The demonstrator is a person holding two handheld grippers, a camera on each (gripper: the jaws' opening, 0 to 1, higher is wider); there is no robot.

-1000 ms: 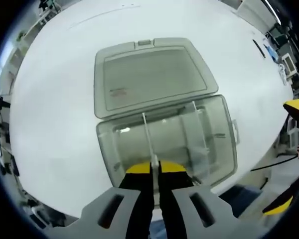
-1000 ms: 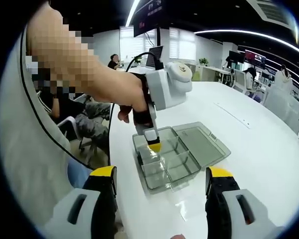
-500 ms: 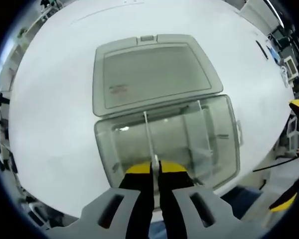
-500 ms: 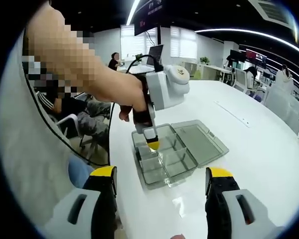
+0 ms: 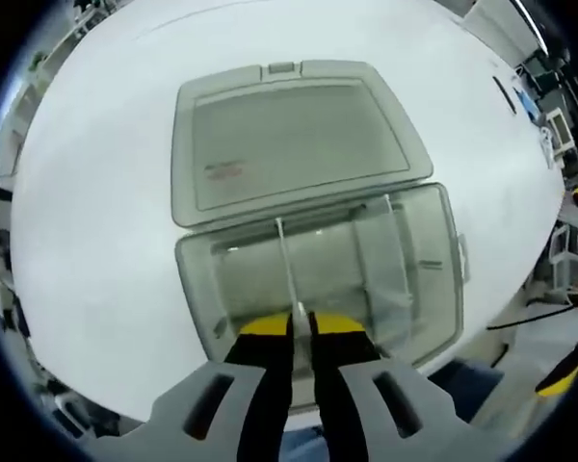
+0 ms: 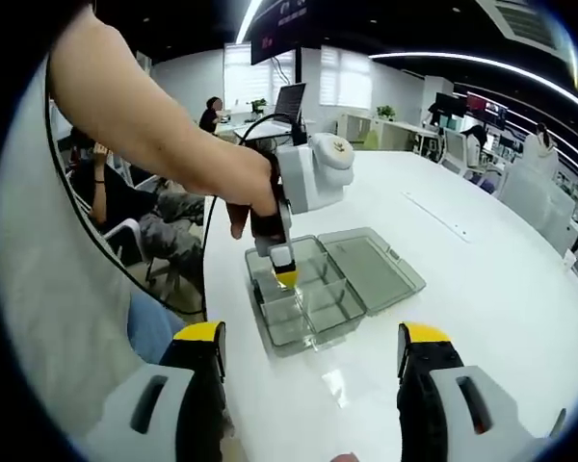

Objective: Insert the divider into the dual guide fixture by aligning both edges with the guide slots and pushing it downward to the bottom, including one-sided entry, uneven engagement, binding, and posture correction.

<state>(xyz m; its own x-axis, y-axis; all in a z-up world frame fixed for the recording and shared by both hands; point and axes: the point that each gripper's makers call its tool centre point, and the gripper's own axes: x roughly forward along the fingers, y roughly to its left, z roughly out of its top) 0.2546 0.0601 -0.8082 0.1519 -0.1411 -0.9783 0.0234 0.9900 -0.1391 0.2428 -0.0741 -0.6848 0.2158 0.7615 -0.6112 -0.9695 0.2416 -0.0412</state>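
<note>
In the left gripper view we see our left gripper [image 5: 300,327] with its yellow-tipped jaws pressed together on the near end of a thin clear plastic divider [image 5: 286,274], which stands on edge between them and runs straight away from us into the translucent grey plastic compartment box [image 5: 433,279]. The divider sits inside the open box tray, its far end against the wall beside the hinge; whether its edges are seated in the guide slots we cannot tell. A second clear partition [image 5: 397,255] stands to the right of it, well apart. The box's flat lid [image 5: 289,135] lies folded open on the white counter [image 5: 96,221].

In the right gripper view our right gripper [image 6: 308,371] hangs above the counter [image 6: 491,289] with its yellow-tipped jaws wide apart and nothing between them, near the box [image 6: 318,298] but not touching it. Beyond it the left gripper [image 6: 284,277], held in a hand [image 6: 241,192], points down into the tray
</note>
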